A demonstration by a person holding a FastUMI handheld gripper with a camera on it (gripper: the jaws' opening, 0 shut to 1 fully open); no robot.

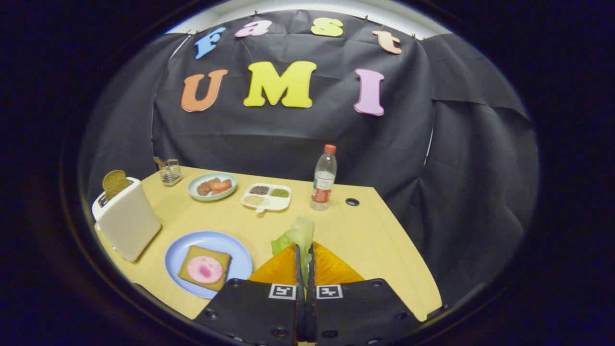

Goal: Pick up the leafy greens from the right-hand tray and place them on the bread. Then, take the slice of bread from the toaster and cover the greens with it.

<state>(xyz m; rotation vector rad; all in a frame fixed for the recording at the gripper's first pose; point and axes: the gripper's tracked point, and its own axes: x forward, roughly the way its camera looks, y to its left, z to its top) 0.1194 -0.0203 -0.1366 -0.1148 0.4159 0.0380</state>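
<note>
I have the tongs pinched together on the leafy greens, which stick up just ahead of the tips, above the orange tray. To the left on the counter sits the blue plate with bread. Farther left, the toaster holds a slice.

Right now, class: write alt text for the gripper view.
The tongs are shut on leafy greens above an orange tray. Beside it, bread with a pink slice lies on a blue plate; a toaster holding bread stands beyond.
</note>
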